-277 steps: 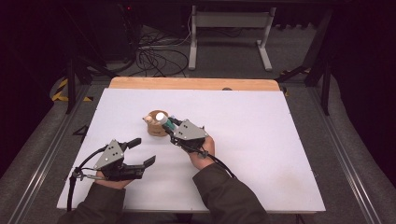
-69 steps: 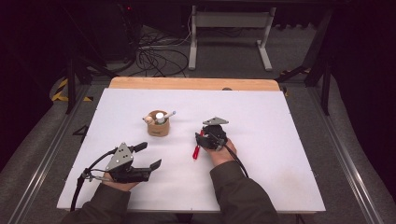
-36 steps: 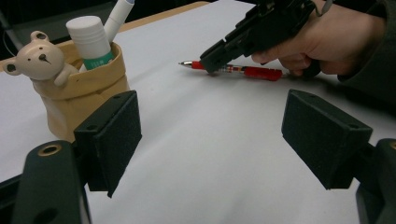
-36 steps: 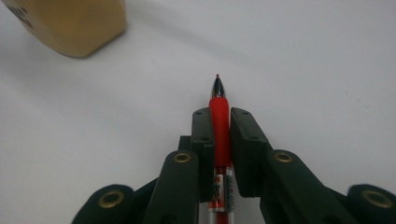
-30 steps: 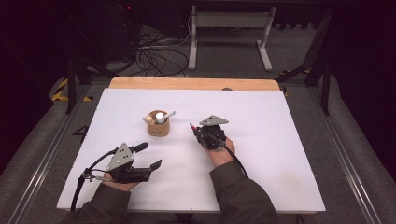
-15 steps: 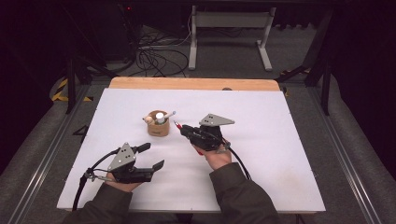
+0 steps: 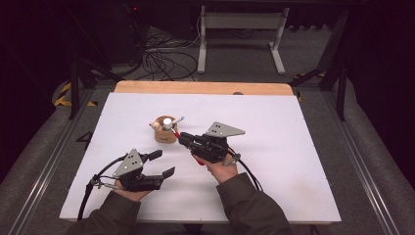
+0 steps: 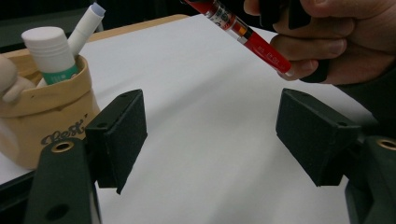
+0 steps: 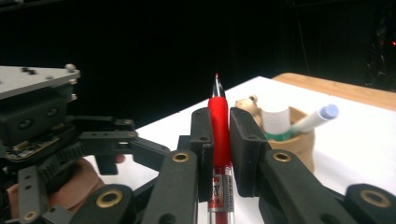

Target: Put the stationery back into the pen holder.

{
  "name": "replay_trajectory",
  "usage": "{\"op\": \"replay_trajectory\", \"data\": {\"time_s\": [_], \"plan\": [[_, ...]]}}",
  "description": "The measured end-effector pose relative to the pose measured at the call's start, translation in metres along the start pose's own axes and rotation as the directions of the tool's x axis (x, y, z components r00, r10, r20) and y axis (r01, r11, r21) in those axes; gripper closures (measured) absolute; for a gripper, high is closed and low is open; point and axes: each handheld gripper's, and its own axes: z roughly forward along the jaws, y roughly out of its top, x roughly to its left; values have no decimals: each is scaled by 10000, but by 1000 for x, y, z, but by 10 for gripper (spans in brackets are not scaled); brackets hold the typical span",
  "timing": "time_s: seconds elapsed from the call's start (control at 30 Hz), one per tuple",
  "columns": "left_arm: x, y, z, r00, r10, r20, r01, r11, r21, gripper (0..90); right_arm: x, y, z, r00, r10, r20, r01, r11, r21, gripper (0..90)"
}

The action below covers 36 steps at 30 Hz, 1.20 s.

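High view shows one red pen pinched between the jaws of the right gripper, raised just beside one tan cup holding two white sticks – the left gripper, jaws spread after just closing slightly, grips nothing

Dark room, grey floor, tangled cables (behind table), metal stand

Red pen — tip-up, in gripper
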Motion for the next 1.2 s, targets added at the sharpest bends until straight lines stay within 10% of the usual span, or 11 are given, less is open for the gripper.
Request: {"op": "replay_trajectory", "data": {"time_s": [0.77, 1.2], "plan": [[-3, 2, 10, 9893, -774, 1237, 901, 9908, -1005, 457, 38, 0, 12, 9869, -1402, -801, 1384, 9900, -274, 808], [-1, 1, 11, 9663, -1404, 2160, 1723, 9755, -1367, 558, 45, -3, 13, 9820, -1690, -842, 1626, 9836, -783, 808]]}}
